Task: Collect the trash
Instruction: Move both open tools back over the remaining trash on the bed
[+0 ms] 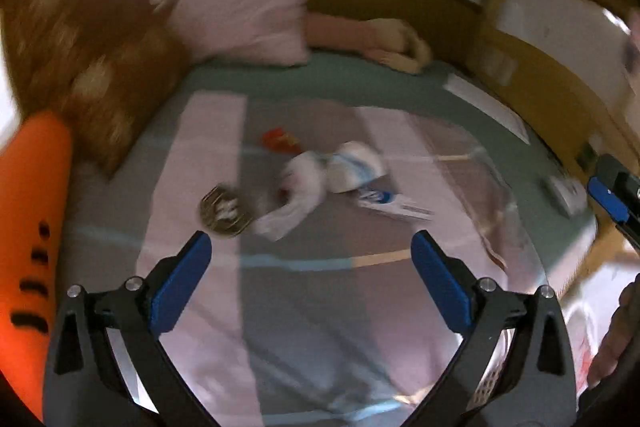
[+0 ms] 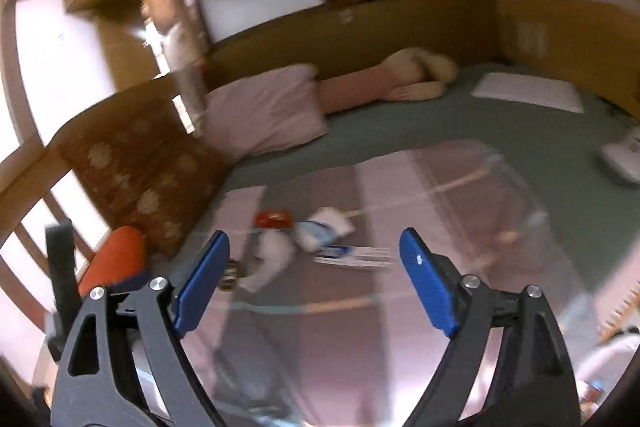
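Observation:
A small heap of trash lies on the striped pink and grey blanket. It holds a red wrapper, a crumpled white paper, a crumpled blue and white wrapper, a flat blue and white packet and a round brownish lid. My left gripper hangs open just short of the heap, with nothing between its fingers. My right gripper is open too and empty, with the red wrapper, white paper and flat packet beyond its tips. Both views are motion-blurred.
A pink pillow, a brown patterned cushion and an orange cushion line the left side. A plush toy and a white sheet lie on the green bedding by the wooden headboard. Clear plastic film seems to cover the blanket's right part.

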`<state>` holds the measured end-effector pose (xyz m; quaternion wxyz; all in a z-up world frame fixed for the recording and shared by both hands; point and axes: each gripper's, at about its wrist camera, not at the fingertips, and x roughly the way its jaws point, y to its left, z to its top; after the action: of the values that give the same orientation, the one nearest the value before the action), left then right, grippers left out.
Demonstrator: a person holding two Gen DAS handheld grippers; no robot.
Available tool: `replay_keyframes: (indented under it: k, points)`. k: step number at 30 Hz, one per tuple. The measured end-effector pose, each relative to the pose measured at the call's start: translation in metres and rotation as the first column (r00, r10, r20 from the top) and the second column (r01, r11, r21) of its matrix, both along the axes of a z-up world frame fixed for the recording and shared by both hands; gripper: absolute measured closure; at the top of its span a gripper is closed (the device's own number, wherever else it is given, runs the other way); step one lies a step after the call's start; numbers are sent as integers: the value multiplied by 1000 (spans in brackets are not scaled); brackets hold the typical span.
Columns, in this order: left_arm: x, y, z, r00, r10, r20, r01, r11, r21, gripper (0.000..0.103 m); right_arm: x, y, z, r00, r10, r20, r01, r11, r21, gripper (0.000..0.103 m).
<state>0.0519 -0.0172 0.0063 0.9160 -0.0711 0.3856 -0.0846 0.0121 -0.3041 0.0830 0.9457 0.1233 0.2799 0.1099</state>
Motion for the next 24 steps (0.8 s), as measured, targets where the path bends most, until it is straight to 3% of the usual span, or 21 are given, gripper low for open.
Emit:
replay_keyframes:
  k: [3,5,6,8,12,24]
  points:
    - [12,14,-12,999,18,-48,-18,1000,1,4,11,22,-28,1000,-17,11,17,998,-61,18]
    - [10,13,-14,998,20,-54,-20,1000,7,4,13,30,-52,997,-23,-71,13,991,-137,18]
    - [9,11,-14,998,8,-57,-9,1000,-2,4,16,28,-58,994,-11,-109,-3,992,-127,18]
    - [7,6,-12,998,-20,-55,19,1000,-14,4,16,20,-57,995,-11,-96,4,997,-78,18]
    - [-1,-4,-5,999,-44,-21,44,999,-11,4,12,13,-56,995,-20,-99,12,996,-85,18]
    - [5,-13,-22,997,-48,-63,50,998,23,4,15,14,-59,993,-15,-114,5,996,-85,18]
